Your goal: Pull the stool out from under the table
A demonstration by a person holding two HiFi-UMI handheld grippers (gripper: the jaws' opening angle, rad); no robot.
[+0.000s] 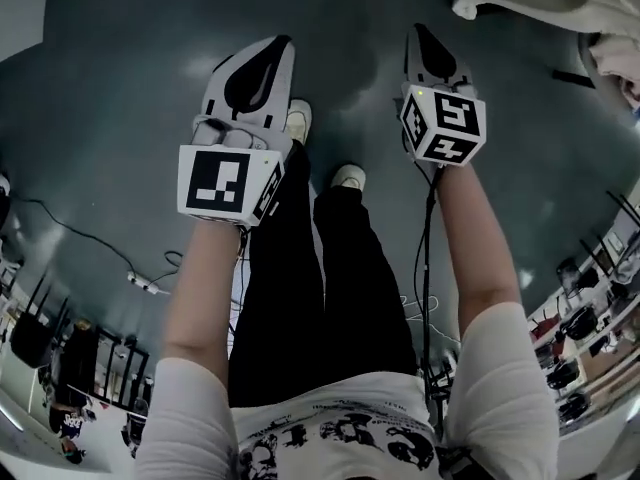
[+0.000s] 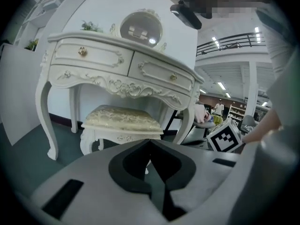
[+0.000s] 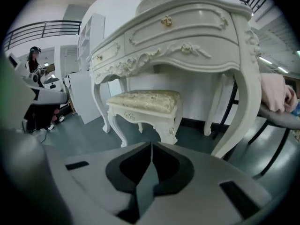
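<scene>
Both grippers closed and empty; stool tucked under the table.

On your left gripper (image 1: 283,43) the jaws meet on nothing, and likewise on your right gripper (image 1: 417,30). The stool (image 2: 122,118) sits between the legs of the table (image 2: 123,60), well ahead. Reach in closed and you'll only shove it; pull crooked and it may catch a leg. No writing is legible.

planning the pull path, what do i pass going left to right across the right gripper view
person → white shelf unit → stool → curved table leg → pink cloth
</scene>
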